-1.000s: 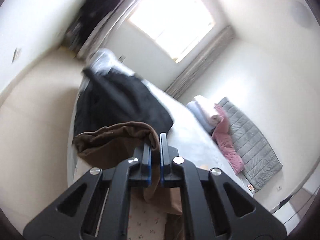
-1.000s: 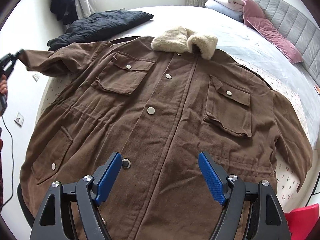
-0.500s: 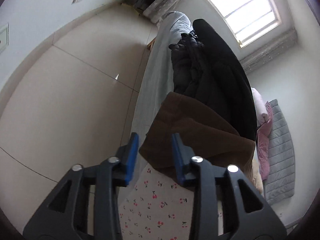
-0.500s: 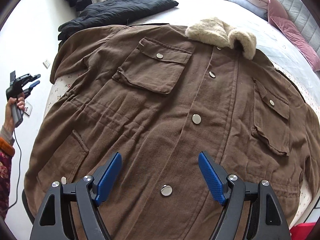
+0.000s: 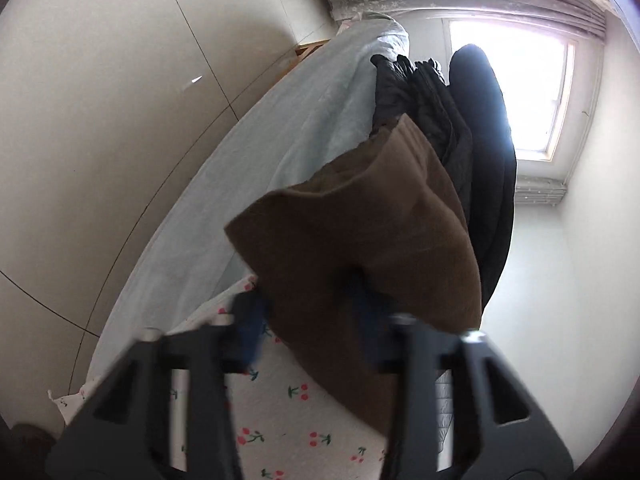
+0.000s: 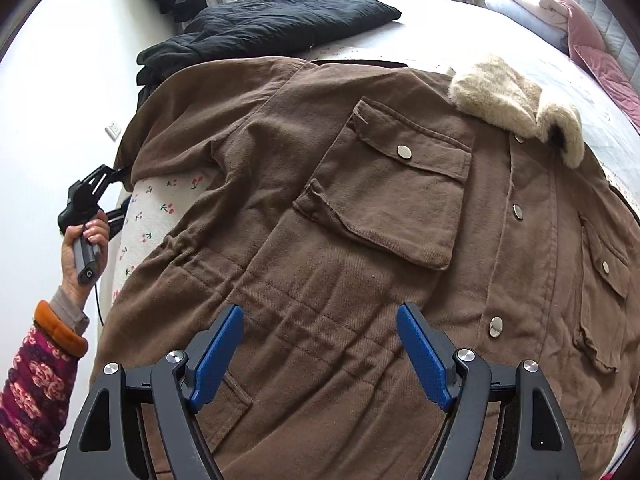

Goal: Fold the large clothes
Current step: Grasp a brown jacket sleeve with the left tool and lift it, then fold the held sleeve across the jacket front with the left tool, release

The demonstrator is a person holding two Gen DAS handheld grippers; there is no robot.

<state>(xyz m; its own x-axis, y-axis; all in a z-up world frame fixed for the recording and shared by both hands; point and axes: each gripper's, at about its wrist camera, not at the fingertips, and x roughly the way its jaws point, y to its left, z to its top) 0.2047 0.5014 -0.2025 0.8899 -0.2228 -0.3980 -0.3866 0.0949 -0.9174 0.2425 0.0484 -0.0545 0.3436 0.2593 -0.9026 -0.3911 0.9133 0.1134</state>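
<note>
Left wrist view: the left tool (image 5: 306, 300) is blurred, its jaws closing but apart on either side of the cuff end of a brown cotton sleeve (image 5: 360, 220), which lies between the blue pads (image 5: 250, 320); whether they press the cloth cannot be told. That sleeve hangs over the left edge of the bed, above a white sheet printed with red cherries (image 5: 280, 420) and a pale blue bedcover (image 5: 280, 140). Beyond it a black padded garment (image 5: 480, 140) lies along the same edge, before a bright window (image 5: 508, 88). In the right wrist view the right tool (image 6: 320, 332) hangs with jaws wide apart and nothing between them, above the waist of the large brown button-front coat (image 6: 360, 200). The coat lies front up and spread flat across the near end of the bed, its cream fur collar (image 6: 516, 100) toward the far side. At the left edge a person's hand (image 6: 86, 248) holds the left tool by the sleeve end. Folded pillows (image 6: 528, 4) sit at the far right corner.
</note>
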